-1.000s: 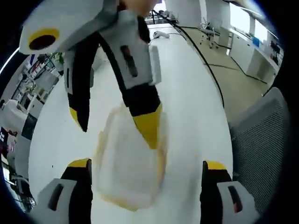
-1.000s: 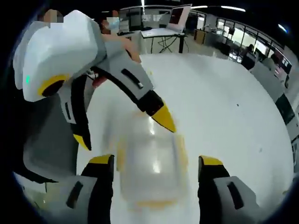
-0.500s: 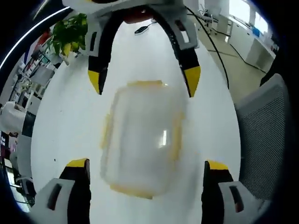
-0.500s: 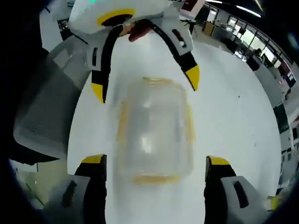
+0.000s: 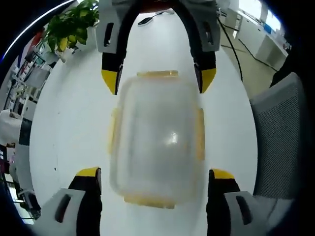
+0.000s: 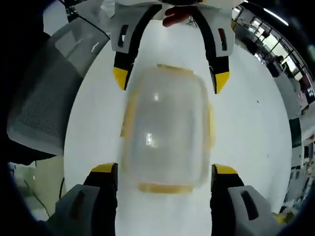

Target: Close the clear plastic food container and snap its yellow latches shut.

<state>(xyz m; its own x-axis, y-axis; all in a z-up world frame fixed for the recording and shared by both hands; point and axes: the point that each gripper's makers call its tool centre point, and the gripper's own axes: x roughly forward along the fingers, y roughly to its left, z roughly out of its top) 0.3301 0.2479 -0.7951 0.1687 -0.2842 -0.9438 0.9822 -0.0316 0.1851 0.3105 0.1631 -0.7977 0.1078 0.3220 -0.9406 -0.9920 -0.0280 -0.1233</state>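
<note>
container: clear plastic food container [image 5: 155, 142] w/ lid on, lying flat on white tabletop [image 5: 64, 123]; slightly blurred in both views. also seen in right gripper view [image 6: 167, 130].
long axis: runs from one gripper toward the other, i.e. bottom-to-top in both views; short ends face the grippers.
latches: yellow latches [image 5: 199, 135] on all four sides: two along the long sides, one at each short end. near-end latch in left gripper view [image 5: 147, 200], far-end one [image 5: 157, 74]. can't tell if snapped down or loose, too blurred.
left gripper: left gripper [image 5: 155, 179] spread wide, yellow-tipped fingers [image 5: 87, 173] either side of the container's near end, not touching it; nothing held. in right gripper view it comes in from the top [image 6: 170, 81], fingers either side of the far end.
right gripper: right gripper [image 6: 165, 174] also spread wide, fingers [image 6: 224, 171] flanking its near end of the container, just beside the corners, holding nothing. in left gripper view it enters from the top [image 5: 157, 81], yellow tips just beside the far corners.
layout: the two grippers face each other, container between them, centred in both views.
person: bit of a hand [image 6: 177, 14] at top of right gripper view, behind the left gripper.
surrounds: grey mesh office chair [image 5: 280, 142] beside the tabletop, right edge of left gripper view; same chair at left in right gripper view [image 6: 44, 93]. potted plant [image 5: 74, 29] top left, black cable [image 5: 236, 54] on the floor, office desks beyond.
</note>
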